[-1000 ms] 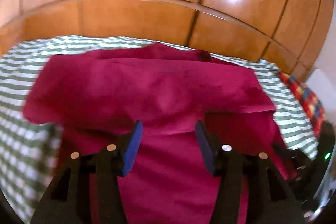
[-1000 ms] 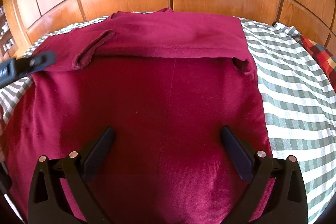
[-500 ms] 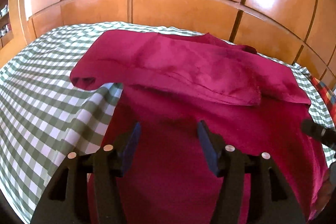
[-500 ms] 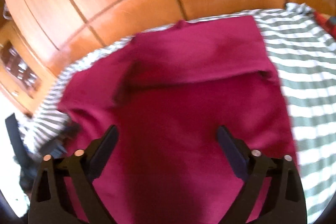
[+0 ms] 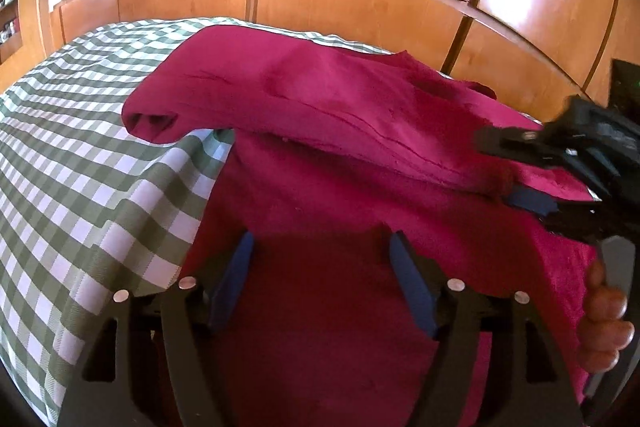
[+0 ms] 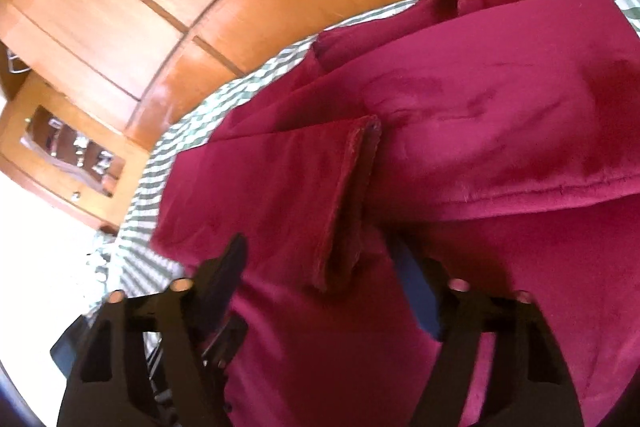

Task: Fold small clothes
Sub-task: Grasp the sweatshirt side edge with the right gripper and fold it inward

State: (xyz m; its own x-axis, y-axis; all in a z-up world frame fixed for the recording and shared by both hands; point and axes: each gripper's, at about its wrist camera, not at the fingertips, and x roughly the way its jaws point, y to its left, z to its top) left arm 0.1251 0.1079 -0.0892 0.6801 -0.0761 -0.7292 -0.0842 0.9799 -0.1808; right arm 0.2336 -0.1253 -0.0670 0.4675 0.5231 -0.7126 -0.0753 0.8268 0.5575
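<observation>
Right gripper (image 6: 320, 267) jaws closing around folded sleeve (image 6: 344, 203), not yet pinching, ready to lift; left gripper (image 5: 320, 259) jaws opening, empty, over near shirt (image 5: 320, 327) body; checked bedsheet (image 5: 80, 167) beneath.

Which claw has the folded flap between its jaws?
The right claw, its jaws just closing astride the garment's flap; the left claw, jaws just opening, has only flat cloth beneath.

Left tool (image 5: 320, 279) just widened, open; right tool (image 6: 320, 267) narrowing around cloth.
</observation>
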